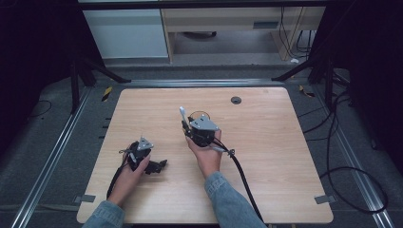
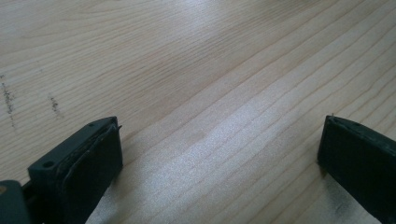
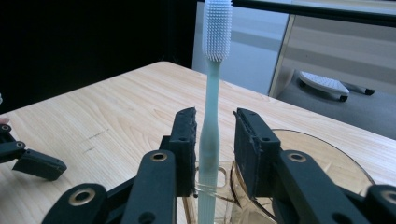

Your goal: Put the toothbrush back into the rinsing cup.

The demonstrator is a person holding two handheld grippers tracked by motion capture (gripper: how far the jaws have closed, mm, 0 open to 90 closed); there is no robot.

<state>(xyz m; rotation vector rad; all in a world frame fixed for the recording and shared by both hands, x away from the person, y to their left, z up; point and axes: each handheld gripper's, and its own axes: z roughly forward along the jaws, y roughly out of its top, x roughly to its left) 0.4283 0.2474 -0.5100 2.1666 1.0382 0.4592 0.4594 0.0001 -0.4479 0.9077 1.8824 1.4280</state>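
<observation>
High view: pale wood table (image 1: 266, 156) on grey floor, dark curtains at both sides. Right gripper (image 3: 215, 140), jaws slightly apart around an upright toothbrush (image 3: 212, 121) standing in a clear brownish cup (image 3: 327, 158) mid-table. Left gripper (image 2: 219, 154) rests wide open.

The bench (image 1: 266, 156) was a light wooden board with rounded corners and long, even grain, standing on a grey floor (image 1: 57, 142) between metal rails. Near its far edge sat a small dark round cable port (image 1: 236, 99). A little past its middle stood a clear brownish cup (image 3: 322, 158), resting directly on the wood, with a pale toothbrush (image 3: 211, 116) standing upright in a holder at the cup's side. Close to the near left part, a few faint dark scuff marks (image 2: 9, 100) showed on the surface. The rest of the wood lay bare.
</observation>
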